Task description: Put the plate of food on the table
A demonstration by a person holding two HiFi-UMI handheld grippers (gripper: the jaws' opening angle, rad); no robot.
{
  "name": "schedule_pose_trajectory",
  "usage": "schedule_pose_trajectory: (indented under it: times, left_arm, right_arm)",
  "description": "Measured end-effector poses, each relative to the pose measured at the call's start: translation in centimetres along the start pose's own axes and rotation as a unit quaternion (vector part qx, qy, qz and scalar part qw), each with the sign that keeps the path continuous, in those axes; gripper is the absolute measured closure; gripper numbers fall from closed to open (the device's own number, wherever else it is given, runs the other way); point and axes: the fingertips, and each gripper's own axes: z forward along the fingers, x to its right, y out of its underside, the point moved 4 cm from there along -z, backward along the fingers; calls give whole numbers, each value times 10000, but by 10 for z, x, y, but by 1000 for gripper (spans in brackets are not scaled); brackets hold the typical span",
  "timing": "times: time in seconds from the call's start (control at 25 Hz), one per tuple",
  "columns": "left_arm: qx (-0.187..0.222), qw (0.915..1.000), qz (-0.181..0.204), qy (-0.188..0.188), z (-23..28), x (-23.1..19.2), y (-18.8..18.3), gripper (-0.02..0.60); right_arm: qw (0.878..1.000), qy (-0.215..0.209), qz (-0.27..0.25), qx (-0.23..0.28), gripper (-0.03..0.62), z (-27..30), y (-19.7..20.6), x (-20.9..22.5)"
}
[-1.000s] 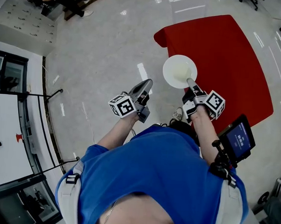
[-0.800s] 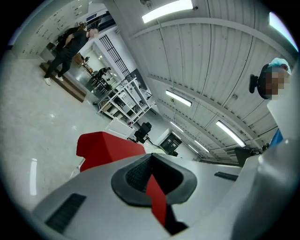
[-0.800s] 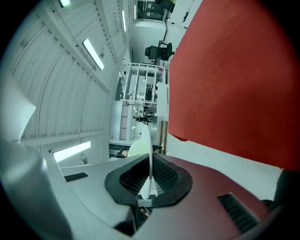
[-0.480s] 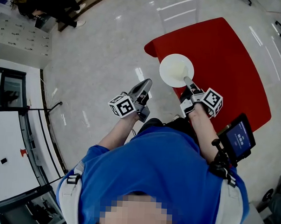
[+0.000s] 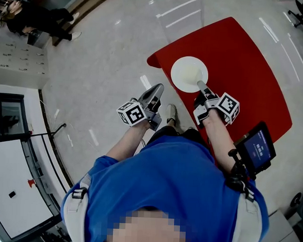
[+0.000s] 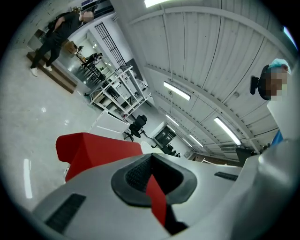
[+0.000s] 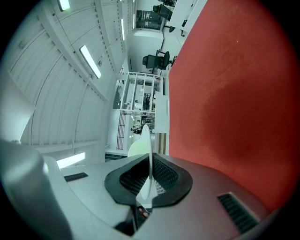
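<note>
A round white plate (image 5: 189, 73) with a pale, faintly yellowish middle hangs over the near left part of the red table (image 5: 249, 62); I make out no distinct food on it. My right gripper (image 5: 201, 88) is shut on the plate's near rim. In the right gripper view the plate (image 7: 149, 150) shows edge-on between the pads, with the red table (image 7: 234, 93) beside it. My left gripper (image 5: 153, 93) is held out over the bare floor left of the table, shut and holding nothing. In the left gripper view, that gripper (image 6: 151, 161) points toward the red table (image 6: 93, 147).
The table's near left corner (image 5: 154, 60) juts toward my legs, and a shoe (image 5: 171, 114) shows below it. A small screen (image 5: 258, 146) is mounted at my right side. White cabinets (image 5: 10, 152) line the left. A person (image 5: 30, 20) is at the far top left.
The red table has drawn closer and further under the plate as I step forward. Both grippers keep their pose, and the right one still holds the plate.
</note>
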Motion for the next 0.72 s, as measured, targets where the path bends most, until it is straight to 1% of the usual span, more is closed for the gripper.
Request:
schedule_pose_trajectory:
  times: [0.52, 0.72]
  left_arm:
    - [-528, 9972, 142, 514, 41, 1, -36, 574]
    - [-703, 9948, 182, 713, 57, 2, -34, 574]
  right_arm:
    - [9967, 246, -38, 768, 582, -1, -40, -13]
    - [9933, 325, -24, 1106, 582, -8, -62, -4]
